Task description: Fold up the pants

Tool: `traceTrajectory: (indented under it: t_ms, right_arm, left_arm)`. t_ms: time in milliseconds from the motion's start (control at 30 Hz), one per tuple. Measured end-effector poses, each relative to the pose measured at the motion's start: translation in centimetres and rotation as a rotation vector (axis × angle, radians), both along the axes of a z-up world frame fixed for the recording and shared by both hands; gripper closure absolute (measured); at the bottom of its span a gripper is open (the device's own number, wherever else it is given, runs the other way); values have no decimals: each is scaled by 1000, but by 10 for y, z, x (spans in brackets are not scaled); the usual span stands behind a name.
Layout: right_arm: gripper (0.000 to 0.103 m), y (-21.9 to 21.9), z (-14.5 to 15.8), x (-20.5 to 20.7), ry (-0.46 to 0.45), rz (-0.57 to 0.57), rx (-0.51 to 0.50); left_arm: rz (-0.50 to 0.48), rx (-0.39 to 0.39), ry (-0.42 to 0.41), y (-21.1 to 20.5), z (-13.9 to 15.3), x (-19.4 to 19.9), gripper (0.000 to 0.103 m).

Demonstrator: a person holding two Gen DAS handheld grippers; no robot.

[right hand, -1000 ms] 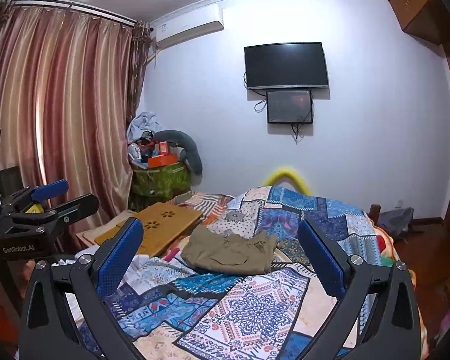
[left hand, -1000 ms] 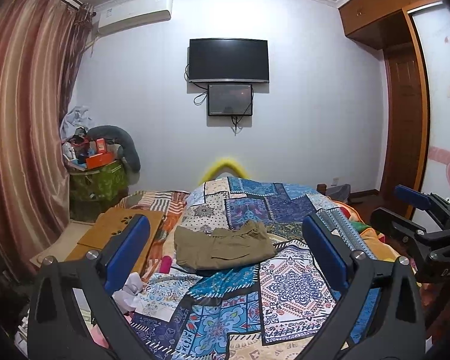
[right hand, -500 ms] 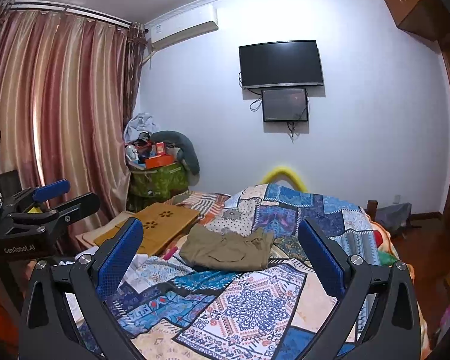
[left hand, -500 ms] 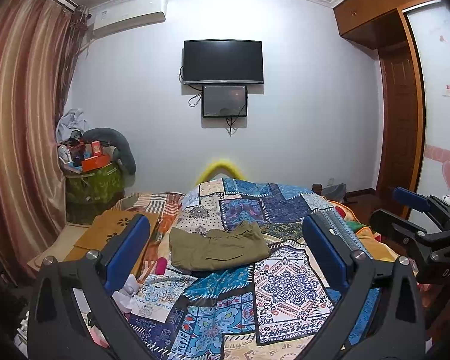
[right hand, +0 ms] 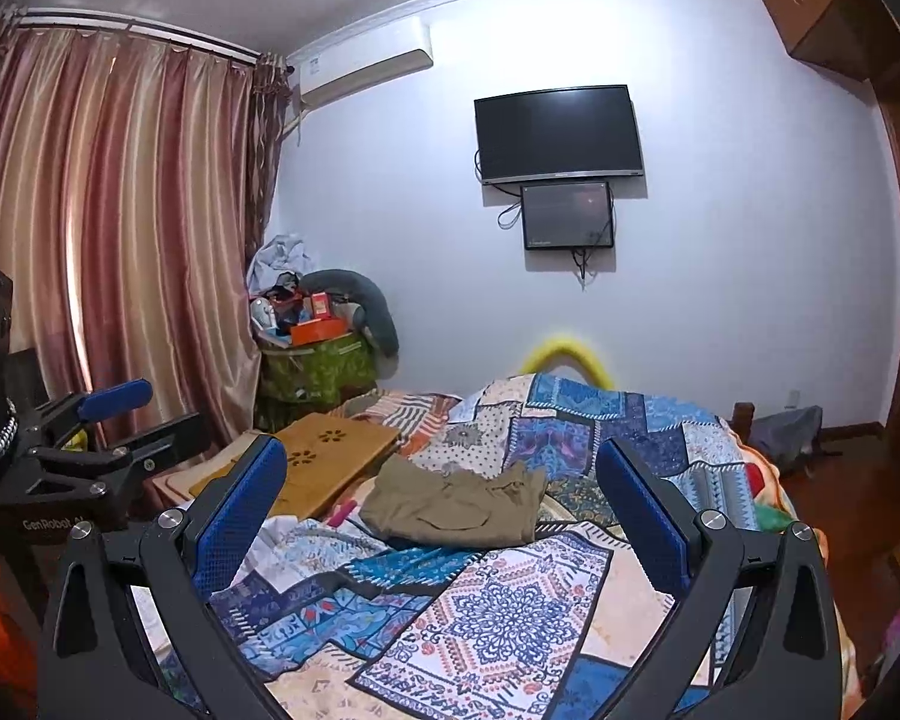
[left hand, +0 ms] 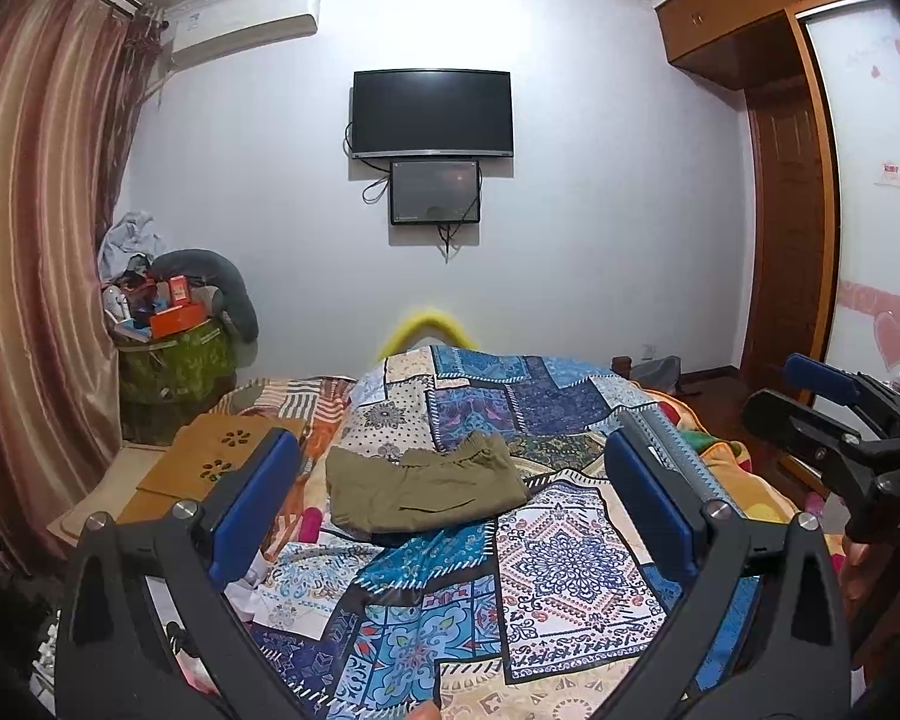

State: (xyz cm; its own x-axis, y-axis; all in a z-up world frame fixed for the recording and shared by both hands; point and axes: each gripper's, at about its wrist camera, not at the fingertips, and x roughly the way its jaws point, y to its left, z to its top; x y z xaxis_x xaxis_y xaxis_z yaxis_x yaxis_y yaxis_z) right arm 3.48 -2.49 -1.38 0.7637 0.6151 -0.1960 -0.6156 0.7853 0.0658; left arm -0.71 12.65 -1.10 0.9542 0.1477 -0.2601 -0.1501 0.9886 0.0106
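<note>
Olive-green pants (left hand: 426,489) lie folded into a compact bundle on the patchwork quilt (left hand: 546,564) in the middle of the bed; they also show in the right wrist view (right hand: 459,507). My left gripper (left hand: 450,480) is open and empty, held back from the pants and above the near part of the bed. My right gripper (right hand: 444,480) is open and empty, also well short of the pants. Each gripper shows at the edge of the other's view: the right one (left hand: 834,414), the left one (right hand: 90,420).
A wooden lap desk (right hand: 324,462) lies on the bed left of the pants. A green bin piled with clutter (left hand: 174,354) stands by the curtains (right hand: 120,240). A TV (left hand: 432,114) hangs on the far wall. A wardrobe (left hand: 792,210) stands on the right.
Both views have drifted slightly, so the pants and wall TV sit a little further left in frame. The pants have not moved; both grippers stay open.
</note>
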Motion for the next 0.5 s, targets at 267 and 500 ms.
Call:
traceTrajectory:
  t_ms: [267,500]
  right_arm:
    - [0,0,0,2,0,-1,0]
    - [0,0,0,3,7,1,7]
  left_arm:
    - [-3,-5,6,2,1,4,0]
    - [-17,-9,14,3,-1,7,0]
